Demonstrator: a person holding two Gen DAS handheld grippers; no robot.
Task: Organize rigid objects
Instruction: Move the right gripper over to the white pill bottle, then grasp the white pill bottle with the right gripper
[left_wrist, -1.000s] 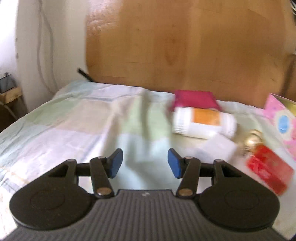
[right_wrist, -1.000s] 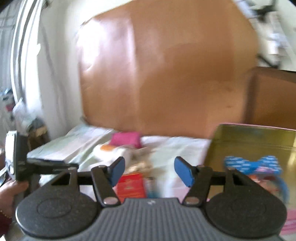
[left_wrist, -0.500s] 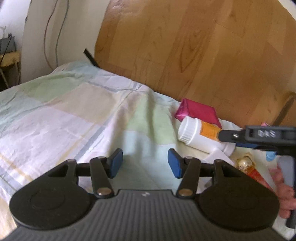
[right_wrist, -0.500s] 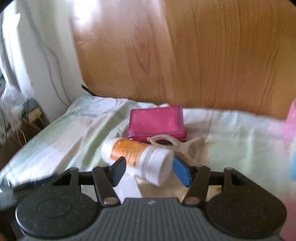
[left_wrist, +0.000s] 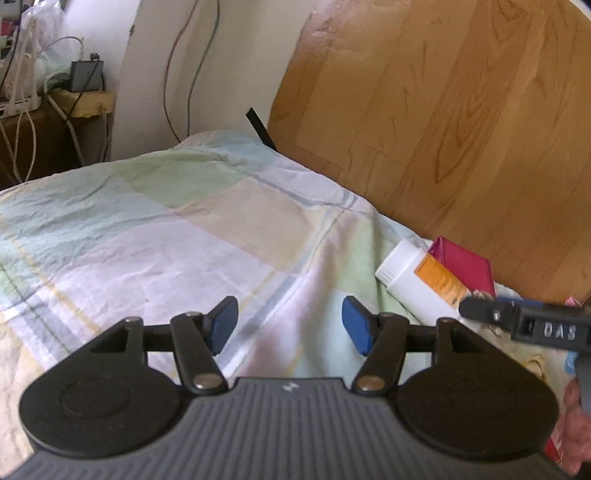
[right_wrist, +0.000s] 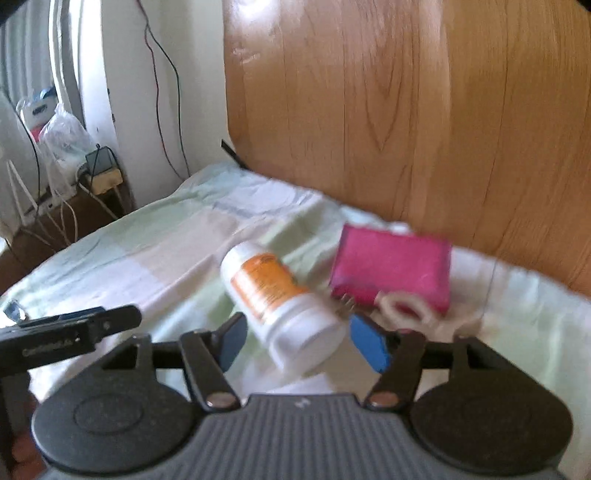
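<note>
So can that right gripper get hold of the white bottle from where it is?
Probably yes. The right gripper has its jaws open on either side of the white bottle, which lies on the bedsheet with nothing between.

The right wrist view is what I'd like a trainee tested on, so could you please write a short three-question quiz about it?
1. True or false: the white bottle with the orange label stands upright on the bedsheet.
2. What lies just beyond the bottle, near the wooden headboard? A) the pink box B) a blue mug C) a green book
3. Fill in: the cap end of the bottle sits between the fingers of the ____ gripper.

Key: 1. False, it lies on its side. 2. A. 3. Right; its jaws have just been opening and its pads do not press on the bottle.
</note>
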